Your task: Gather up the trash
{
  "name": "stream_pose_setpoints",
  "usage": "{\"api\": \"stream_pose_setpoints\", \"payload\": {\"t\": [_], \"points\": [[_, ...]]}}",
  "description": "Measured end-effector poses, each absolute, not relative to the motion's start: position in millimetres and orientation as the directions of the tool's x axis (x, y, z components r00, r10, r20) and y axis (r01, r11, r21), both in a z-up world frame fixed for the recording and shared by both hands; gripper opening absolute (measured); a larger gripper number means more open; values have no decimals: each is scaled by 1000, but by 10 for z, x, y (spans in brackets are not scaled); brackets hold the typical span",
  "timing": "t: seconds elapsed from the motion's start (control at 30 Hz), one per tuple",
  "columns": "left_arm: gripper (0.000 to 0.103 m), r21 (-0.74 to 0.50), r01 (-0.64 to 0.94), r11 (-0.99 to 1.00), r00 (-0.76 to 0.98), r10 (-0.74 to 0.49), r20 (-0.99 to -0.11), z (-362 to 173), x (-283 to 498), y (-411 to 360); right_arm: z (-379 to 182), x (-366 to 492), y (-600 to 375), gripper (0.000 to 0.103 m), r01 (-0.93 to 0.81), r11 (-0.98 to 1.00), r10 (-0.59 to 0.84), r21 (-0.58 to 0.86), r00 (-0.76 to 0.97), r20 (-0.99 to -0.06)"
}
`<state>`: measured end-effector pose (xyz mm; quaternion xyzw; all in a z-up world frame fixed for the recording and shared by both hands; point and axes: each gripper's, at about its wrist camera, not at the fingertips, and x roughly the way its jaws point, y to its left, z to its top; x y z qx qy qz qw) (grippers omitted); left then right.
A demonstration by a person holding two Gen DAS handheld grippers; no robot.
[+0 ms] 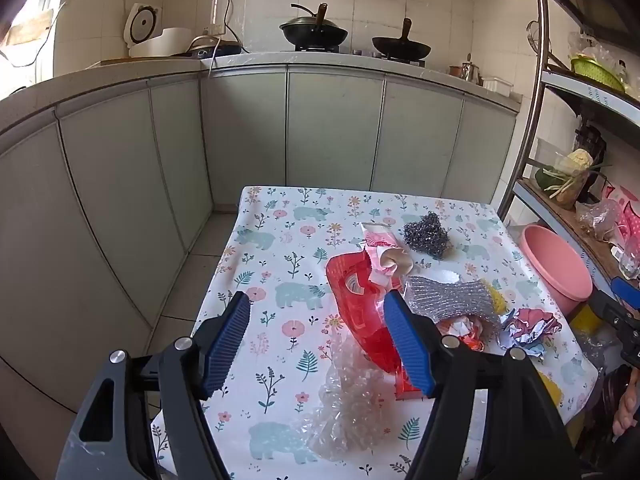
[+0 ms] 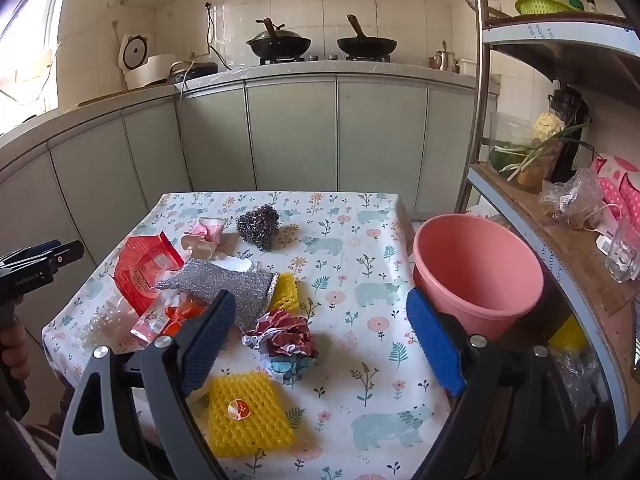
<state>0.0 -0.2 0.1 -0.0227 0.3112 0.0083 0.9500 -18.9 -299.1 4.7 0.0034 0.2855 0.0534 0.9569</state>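
Trash lies on a small table with a floral cloth (image 2: 360, 360): a red plastic wrapper (image 1: 360, 312) (image 2: 144, 272), clear bubble wrap (image 1: 348, 412) (image 2: 100, 320), a silver scrub cloth (image 2: 236, 284), a crumpled maroon paper ball (image 2: 286, 332) (image 1: 528, 326), yellow foam nets (image 2: 250, 416), a steel wool ball (image 2: 258, 220) (image 1: 426, 230) and a pink paper cup (image 2: 212, 228). My left gripper (image 1: 316, 336) is open and empty above the bubble wrap and red wrapper. My right gripper (image 2: 320, 340) is open and empty above the paper ball. A pink bucket (image 2: 476, 268) stands at the table's right edge.
Grey kitchen cabinets (image 2: 292, 132) with two woks (image 2: 280, 44) on the stove stand behind the table. A metal shelf rack (image 2: 560, 240) with vegetables, bags and a glass stands at the right, close to the bucket. Tiled floor (image 1: 188, 280) lies left of the table.
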Motion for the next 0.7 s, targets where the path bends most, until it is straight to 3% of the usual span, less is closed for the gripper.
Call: {"api": "stream_pose_setpoints", "payload": {"t": [0.7], "points": [[69, -45, -25, 999, 812, -6, -584, 72, -61, 15, 76, -232, -2983, 88, -95, 995, 95, 27, 844, -527]]}}
